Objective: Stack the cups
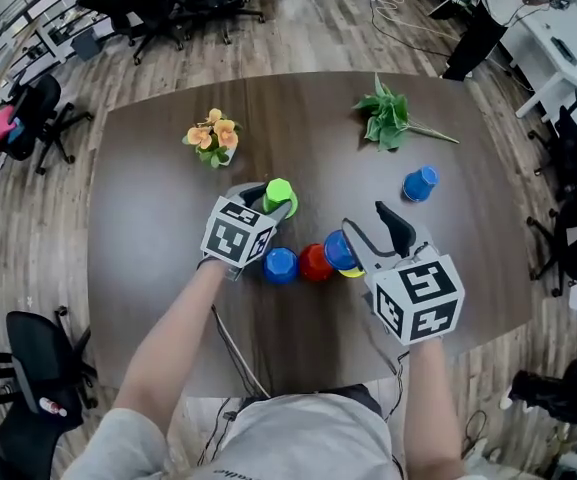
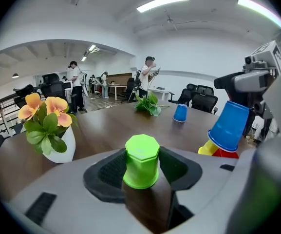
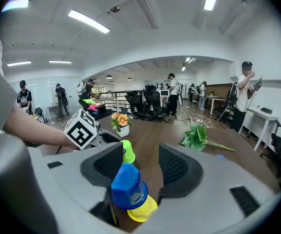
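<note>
A green cup [image 2: 141, 161] stands mouth down on the dark table [image 1: 168, 268], between the pads of my left gripper [image 1: 274, 200], which touch both its sides. In the head view the green cup [image 1: 280, 195] is just behind a row of upturned cups: a blue cup [image 1: 280, 265], a red cup [image 1: 315, 263] and a second blue cup [image 1: 339, 250] tilted over a yellow cup [image 1: 352, 272]. That tilted blue cup [image 3: 127, 187] lies between my right gripper's [image 1: 376, 226] jaws. It leans on the left pad, and a gap shows at the right pad.
A third blue cup [image 1: 420, 183] stands alone at the right of the table. A pot of orange flowers [image 1: 214, 138] and a green leafy sprig [image 1: 388, 118] lie farther back. Office chairs [image 1: 38, 118] ring the table.
</note>
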Demonstrator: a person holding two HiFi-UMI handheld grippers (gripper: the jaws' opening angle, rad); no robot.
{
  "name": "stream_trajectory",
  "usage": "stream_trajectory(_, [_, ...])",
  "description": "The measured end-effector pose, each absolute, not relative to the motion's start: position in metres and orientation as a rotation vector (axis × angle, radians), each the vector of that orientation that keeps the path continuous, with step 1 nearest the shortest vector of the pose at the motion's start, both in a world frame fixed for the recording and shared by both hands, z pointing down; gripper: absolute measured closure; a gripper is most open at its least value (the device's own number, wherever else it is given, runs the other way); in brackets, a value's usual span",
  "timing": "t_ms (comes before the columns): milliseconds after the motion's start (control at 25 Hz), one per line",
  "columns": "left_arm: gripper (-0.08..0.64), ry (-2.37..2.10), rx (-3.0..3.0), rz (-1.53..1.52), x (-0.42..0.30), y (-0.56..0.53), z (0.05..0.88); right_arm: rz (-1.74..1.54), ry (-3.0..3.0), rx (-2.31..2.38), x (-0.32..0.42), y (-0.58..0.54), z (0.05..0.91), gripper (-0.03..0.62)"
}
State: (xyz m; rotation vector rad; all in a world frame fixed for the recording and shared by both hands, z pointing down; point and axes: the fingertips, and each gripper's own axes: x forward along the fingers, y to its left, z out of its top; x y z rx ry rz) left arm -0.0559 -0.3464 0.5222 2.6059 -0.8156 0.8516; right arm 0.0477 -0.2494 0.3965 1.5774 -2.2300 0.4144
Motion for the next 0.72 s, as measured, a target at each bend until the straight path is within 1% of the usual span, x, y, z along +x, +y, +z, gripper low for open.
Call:
stream_trajectory(240, [0.351,-0.855,2.628,0.829,-0.058,-0.346,0.504,0.424,-2.224,1.571,0.048,-0.247,0.399,0.377])
stream_trajectory(720, [0.35,-1.018,2.63,0.789,-0.058,-0.307,0.443,0.416,-2.337,1.486,0.053,-0.235,0.389,0.377])
